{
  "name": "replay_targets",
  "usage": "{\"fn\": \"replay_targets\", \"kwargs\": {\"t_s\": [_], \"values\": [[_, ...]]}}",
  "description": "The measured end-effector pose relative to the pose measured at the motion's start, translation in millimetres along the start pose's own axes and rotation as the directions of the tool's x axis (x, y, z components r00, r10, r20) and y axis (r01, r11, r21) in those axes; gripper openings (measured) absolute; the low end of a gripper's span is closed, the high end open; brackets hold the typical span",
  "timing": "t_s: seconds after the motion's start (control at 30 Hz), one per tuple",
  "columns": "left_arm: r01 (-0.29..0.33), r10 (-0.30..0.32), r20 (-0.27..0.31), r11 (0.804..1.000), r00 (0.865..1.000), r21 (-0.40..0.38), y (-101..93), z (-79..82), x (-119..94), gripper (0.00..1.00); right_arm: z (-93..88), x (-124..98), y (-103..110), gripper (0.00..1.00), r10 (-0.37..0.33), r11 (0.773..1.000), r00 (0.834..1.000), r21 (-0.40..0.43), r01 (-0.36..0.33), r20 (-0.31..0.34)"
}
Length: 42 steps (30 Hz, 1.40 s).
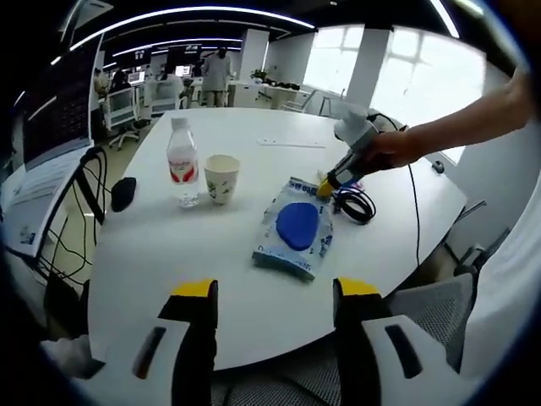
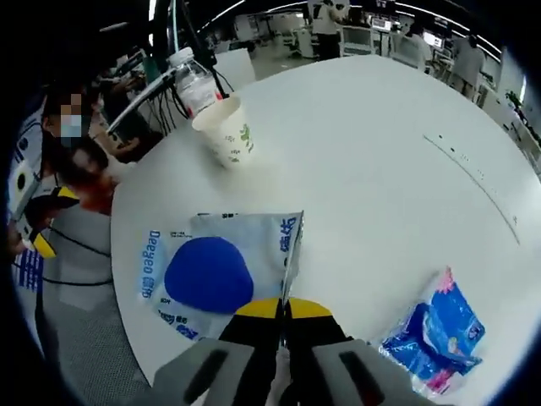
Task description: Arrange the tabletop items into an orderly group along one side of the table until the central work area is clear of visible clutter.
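Pinching the far edge of the wipes pack (image 2: 221,269), the right gripper (image 2: 284,311) has its yellow-tipped jaws closed tight on the upturned rim of the packet. In the left gripper view the same gripper (image 1: 326,186) reaches in from the right, held by a person's hand (image 1: 390,150), its tip at the far corner of the wipes pack (image 1: 295,228). The pack is pale with a round blue lid and lies flat on the white table (image 1: 254,169), near the middle of the near half.

Left gripper (image 1: 275,292) hovers at the near table edge, jaws spread apart, nothing between them.

To the left of the pack stand a paper cup (image 1: 221,178) and a water bottle (image 1: 183,162), just beside each other, both upright. A black mouse (image 1: 123,193) lies further left. A coiled black cable (image 1: 357,203) sits just right of the pack.

In the right gripper view a small blue tissue packet (image 2: 434,332) lies on the table to the right of the jaws, apart from the wipes pack; the paper cup (image 2: 228,131) and water bottle (image 2: 193,82) stand beyond.
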<state>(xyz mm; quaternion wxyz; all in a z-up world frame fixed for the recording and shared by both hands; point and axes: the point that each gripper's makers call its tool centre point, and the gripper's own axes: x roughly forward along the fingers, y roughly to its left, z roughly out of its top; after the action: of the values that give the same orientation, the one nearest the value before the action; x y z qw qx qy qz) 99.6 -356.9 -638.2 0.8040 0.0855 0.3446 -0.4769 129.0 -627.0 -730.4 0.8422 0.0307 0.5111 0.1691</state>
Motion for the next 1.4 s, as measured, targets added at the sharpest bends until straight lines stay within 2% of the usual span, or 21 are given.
{"fn": "replay_targets", "kwargs": {"t_s": [0.1,0.23,0.33,0.43,0.5,0.53,0.67,0.97,1.1,1.13,1.17,1.2,1.3,1.4], "values": [[0.007,-0.007,-0.002,1.0,1.0,0.001,-1.7,-0.5,2,0.55,-5.3,-3,-7,0.0,-0.011,0.999,1.0,0.038,0.011,0.012],[0.015,-0.015,-0.006,1.0,1.0,0.0,-4.5,-0.3,6,0.54,-15.8,-8,-5,0.0,-0.023,0.987,0.998,0.158,0.013,0.062],[0.03,-0.03,0.003,0.999,1.0,-0.019,-6.8,0.8,10,0.54,-30.6,-13,-2,0.0,-0.037,0.983,0.998,0.184,0.026,0.058],[0.036,-0.036,0.003,0.999,0.999,-0.02,-7.5,0.8,15,0.54,-32.9,-10,-6,0.0,-0.047,0.975,0.997,0.222,0.032,0.062],[0.037,-0.037,0.002,0.999,0.999,-0.027,-6.3,-0.6,17,0.54,-48.8,-20,5,0.0,-0.054,0.971,0.996,0.238,0.037,0.068],[0.04,-0.04,0.004,0.999,0.999,-0.033,-7.0,-0.5,17,0.53,-45.3,-17,4,0.0,-0.057,0.968,0.996,0.249,0.038,0.069],[0.051,-0.051,-0.005,0.998,0.999,-0.032,-10.0,-2.6,19,0.53,-51.6,-20,9,0.0,-0.07,0.957,0.994,0.286,0.044,0.08],[0.066,-0.067,-0.022,0.997,0.998,-0.035,-7.9,-4.3,26,0.52,-69.2,-24,29,0.0,-0.087,0.939,0.992,0.339,0.05,0.094],[0.057,-0.059,-0.014,0.996,0.998,-0.072,-3.7,-5.9,29,0.5,-83.3,-24,46,0.0,-0.096,0.944,0.993,0.321,0.068,0.07],[0.058,-0.06,-0.019,0.995,0.998,-0.079,-4.6,-8.1,31,0.5,-82.3,-23,37,0.0,-0.1,0.943,0.992,0.324,0.071,0.072],[0.059,-0.061,-0.021,0.995,0.998,-0.078,-5.4,-9.7,32,0.5,-83.4,-23,37,0.0,-0.099,0.941,0.992,0.33,0.069,0.076],[0.063,-0.065,-0.028,0.995,0.998,-0.078,-6.6,-13.0,34,0.5,-85.5,-26,45,0.0,-0.096,0.935,0.992,0.348,0.062,0.081],[0.072,-0.076,-0.043,0.994,0.996,-0.076,-9.9,-19.7,37,0.5,-93.8,-23,49,0.0,-0.098,0.927,0.991,0.37,0.06,0.086],[0.081,-0.086,-0.054,0.993,0.995,-0.084,-12.0,-24.0,40,0.5,-99.4,-25,59,0.0,-0.112,0.937,0.99,0.342,0.076,0.088]]}}
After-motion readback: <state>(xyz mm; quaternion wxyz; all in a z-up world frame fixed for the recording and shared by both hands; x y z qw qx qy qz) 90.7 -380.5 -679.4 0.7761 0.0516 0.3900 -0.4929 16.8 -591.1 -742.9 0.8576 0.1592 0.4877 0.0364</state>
